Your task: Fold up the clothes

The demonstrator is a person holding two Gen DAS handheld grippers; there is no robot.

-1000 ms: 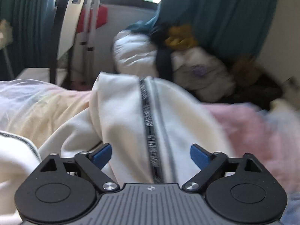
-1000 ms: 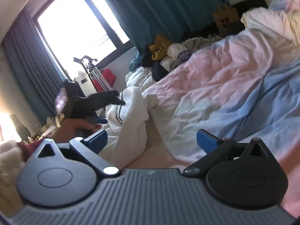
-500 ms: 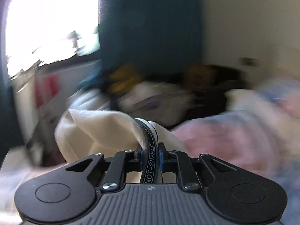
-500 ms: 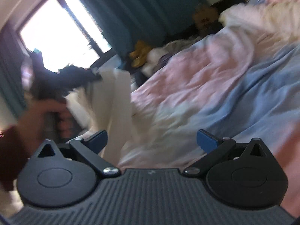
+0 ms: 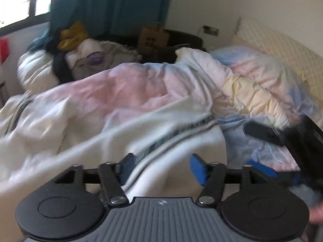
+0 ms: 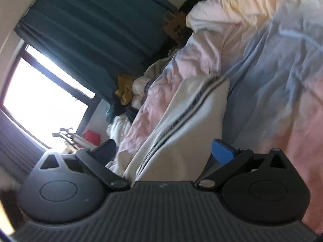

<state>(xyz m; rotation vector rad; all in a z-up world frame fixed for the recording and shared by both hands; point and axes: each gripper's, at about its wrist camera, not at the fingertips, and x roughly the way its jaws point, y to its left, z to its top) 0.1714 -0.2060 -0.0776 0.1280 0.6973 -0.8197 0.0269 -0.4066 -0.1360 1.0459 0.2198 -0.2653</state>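
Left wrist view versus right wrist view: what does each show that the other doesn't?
Only the left wrist view shows the right gripper coming in at the right edge, and the cream padded headboard. Only the right wrist view shows the bright window in full and a red object below it. Both show the white striped garment lying on the pastel duvet, between open jaws, plus the teal curtain and the yellow cloth.

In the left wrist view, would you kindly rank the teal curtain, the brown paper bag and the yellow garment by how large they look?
1. teal curtain, clearly the largest.
2. and 3. The brown paper bag and yellow garment look about alike; motion blur makes ranking them unsure.
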